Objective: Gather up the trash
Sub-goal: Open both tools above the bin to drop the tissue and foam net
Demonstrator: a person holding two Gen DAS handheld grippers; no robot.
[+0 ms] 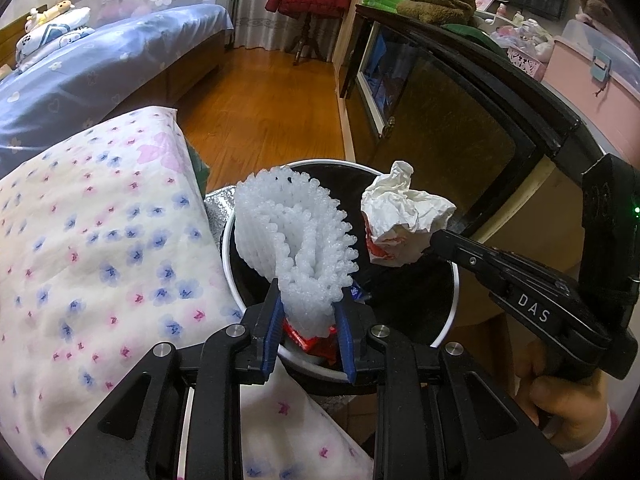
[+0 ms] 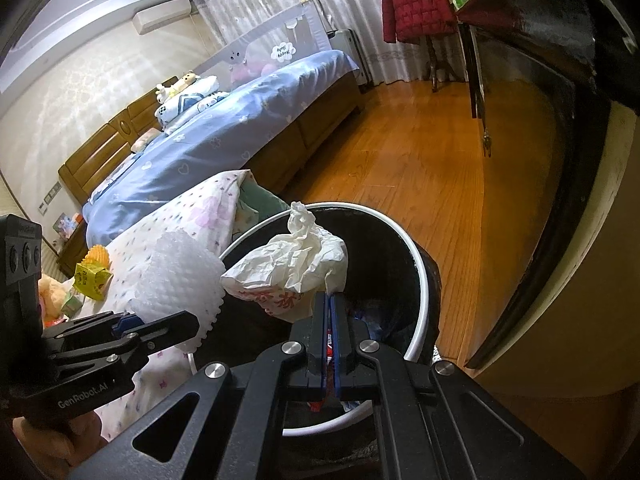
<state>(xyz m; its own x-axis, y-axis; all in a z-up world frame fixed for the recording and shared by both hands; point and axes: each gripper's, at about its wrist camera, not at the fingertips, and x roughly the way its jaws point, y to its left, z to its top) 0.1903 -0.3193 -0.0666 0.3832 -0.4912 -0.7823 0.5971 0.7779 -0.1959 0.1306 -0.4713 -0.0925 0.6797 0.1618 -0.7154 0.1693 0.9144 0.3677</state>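
Observation:
A black trash bin with a white rim point(image 1: 454, 300) point(image 2: 420, 280) stands on the floor beside the bed, with red wrappers point(image 1: 316, 344) inside. My left gripper point(image 1: 308, 300) is shut on a white foam net sleeve point(image 1: 296, 236) and holds it over the bin; it also shows in the right wrist view point(image 2: 180, 280). My right gripper point(image 2: 330, 300) is shut on a crumpled white paper wrapper with red print point(image 2: 296, 268) and holds it above the bin's opening. In the left wrist view the wrapper point(image 1: 404, 216) hangs from the right gripper point(image 1: 436, 244).
A floral quilt point(image 1: 92, 248) lies left of the bin. A dark cabinet point(image 1: 460, 120) stands to the right. More trash, a yellow packet point(image 2: 90, 280) and a yellow foam net point(image 2: 98, 256), lies on the quilt. Wooden floor point(image 1: 264, 112) stretches beyond, with a blue bed point(image 2: 224, 128).

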